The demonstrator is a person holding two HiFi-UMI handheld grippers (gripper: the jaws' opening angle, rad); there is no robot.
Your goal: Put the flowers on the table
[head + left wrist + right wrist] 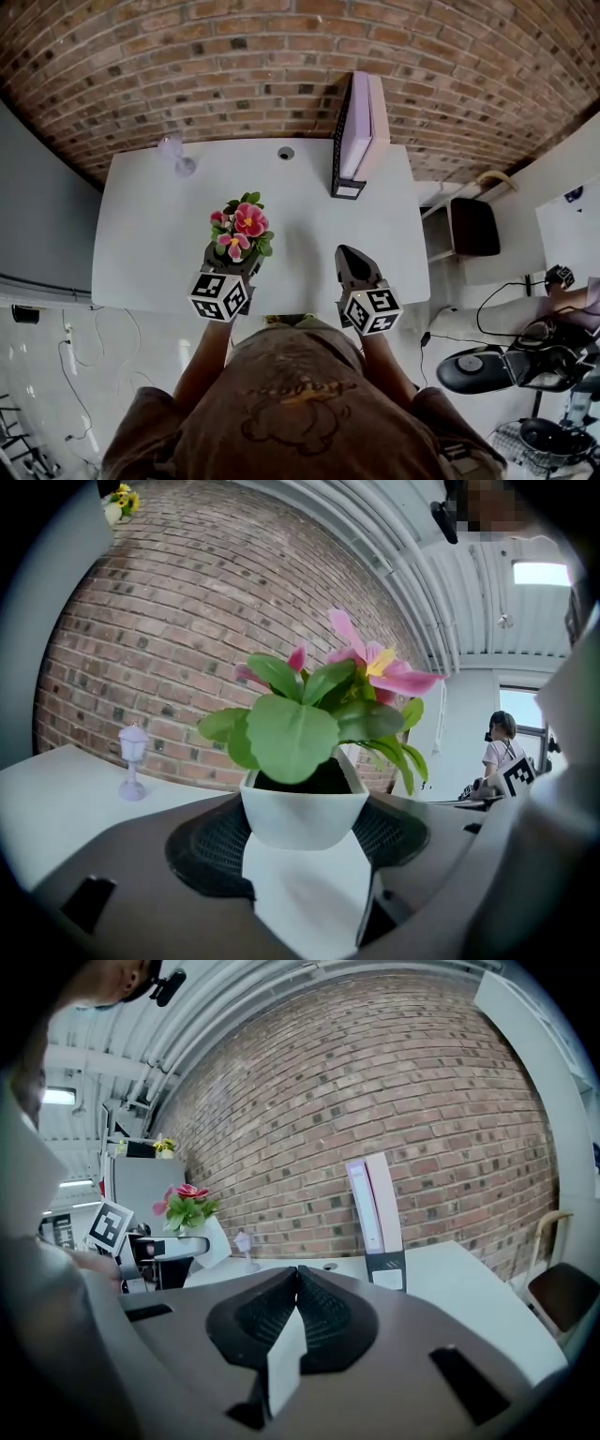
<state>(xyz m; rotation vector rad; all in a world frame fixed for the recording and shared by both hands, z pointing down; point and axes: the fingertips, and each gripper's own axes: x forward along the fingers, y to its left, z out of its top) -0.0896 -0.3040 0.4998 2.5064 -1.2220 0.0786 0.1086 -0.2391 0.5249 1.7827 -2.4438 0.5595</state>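
The person's brown shirt fills the lower part of the head view, with both arms reaching forward. Just beyond it, the left tongs pinch the white pot of the flowers. The pot sits wedged between the dark ribbed pads, one pressing on each side, and green leaves and pink blooms stand upright above them.

Seen from above, the flowers are over the near left part of the white table, just past its front edge. Whether the pot's base touches the tabletop or hangs a little above it is hard to say, since the tongs cover it.

The right tongs are level with the left pair, off to the right and well apart from the pot, over the table's near edge. Their jaws are pressed together with nothing between them.

Farther back, a small round hole lies in the table near its far edge. A lilac lamp-shaped ornament stands at the far left, and an upright pink-and-white file box at the far right. A dark-seated chair stands to the right of the table. Behind everything runs a brick wall.
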